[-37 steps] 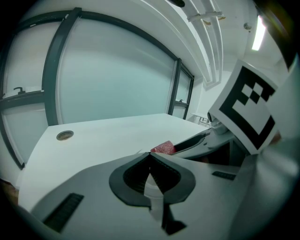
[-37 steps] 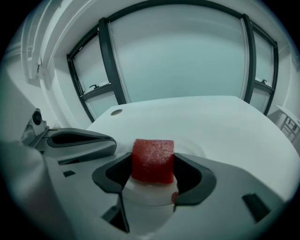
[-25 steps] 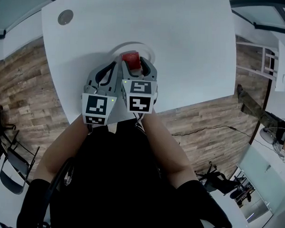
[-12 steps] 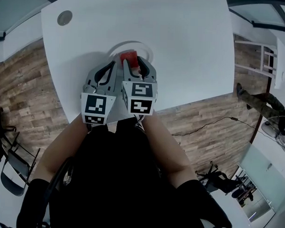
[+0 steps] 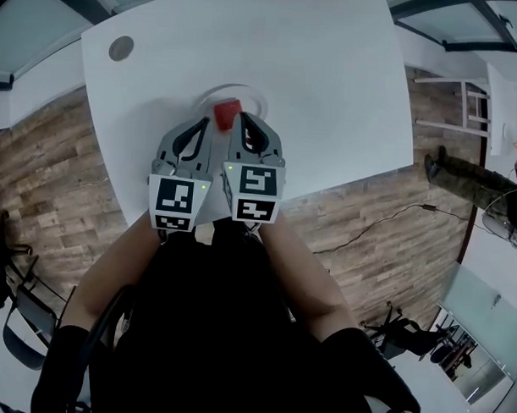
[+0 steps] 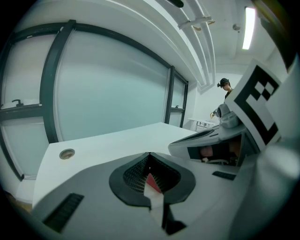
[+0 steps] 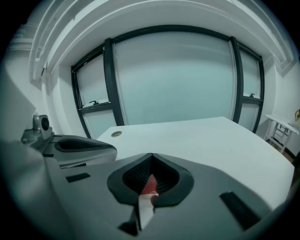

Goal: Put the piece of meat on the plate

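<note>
Head view: the piece of meat (image 5: 226, 113), a small red block, lies on the plate (image 5: 255, 98) toward its 7 o'clock rim. It is at 12 o'clock of the left gripper (image 5: 200, 121) and right gripper (image 5: 245, 118), which hover side by side over the white surface (image 5: 330, 94). Left gripper view: the jaws are together and empty, with red showing through the slit below. Right gripper view: the jaws have just been closing and meet on nothing, the meat visible beneath. It looks light, probably soft and slightly slick. A pinch across its narrow flanks would suit, though it seems already placed.
</note>
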### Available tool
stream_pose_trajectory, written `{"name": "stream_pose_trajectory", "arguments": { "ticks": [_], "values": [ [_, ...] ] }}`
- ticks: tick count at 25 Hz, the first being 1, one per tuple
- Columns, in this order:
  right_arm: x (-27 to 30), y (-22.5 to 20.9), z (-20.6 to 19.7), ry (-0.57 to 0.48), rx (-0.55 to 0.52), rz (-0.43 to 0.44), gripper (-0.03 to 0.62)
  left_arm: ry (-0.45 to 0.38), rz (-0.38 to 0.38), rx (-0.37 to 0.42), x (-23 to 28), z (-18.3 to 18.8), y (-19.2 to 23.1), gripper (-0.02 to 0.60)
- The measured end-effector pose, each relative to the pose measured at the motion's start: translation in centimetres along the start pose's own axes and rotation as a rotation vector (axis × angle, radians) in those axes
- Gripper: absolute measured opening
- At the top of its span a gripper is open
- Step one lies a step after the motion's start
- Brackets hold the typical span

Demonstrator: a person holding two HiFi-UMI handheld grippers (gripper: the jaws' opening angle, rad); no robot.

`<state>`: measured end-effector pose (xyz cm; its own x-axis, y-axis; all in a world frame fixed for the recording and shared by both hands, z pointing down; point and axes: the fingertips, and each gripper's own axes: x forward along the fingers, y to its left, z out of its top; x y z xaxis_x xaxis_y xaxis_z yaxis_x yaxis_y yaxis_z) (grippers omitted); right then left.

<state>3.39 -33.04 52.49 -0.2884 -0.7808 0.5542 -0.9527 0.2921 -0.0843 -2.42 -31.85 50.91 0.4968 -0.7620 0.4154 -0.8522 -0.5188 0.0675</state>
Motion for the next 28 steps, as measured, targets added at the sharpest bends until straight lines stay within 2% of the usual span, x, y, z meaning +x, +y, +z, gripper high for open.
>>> {"name": "stream_pose_trajectory", "arguments": {
  "ticks": [4,12,21,28],
  "values": [
    [-1.9,0.3,1.4,-0.062,-0.01,-0.003,0.005,-0.032,-0.005,0.013,-1.3,1.1,-0.6,0.003],
    [-6.0,1.4,3.3,-0.129,-0.001,0.019,0.005,-0.102,-0.015,0.013,-4.1,3.6,-2.2,0.003],
    [-9.7,3.2,4.8,-0.202,-0.007,0.032,0.005,-0.168,-0.032,0.05,-7.3,5.9,-3.8,0.003],
    [-11.8,3.4,6.5,-0.252,-0.019,0.038,0.005,-0.188,-0.034,0.071,-8.6,7.7,-4.3,0.003]
  ]
}}
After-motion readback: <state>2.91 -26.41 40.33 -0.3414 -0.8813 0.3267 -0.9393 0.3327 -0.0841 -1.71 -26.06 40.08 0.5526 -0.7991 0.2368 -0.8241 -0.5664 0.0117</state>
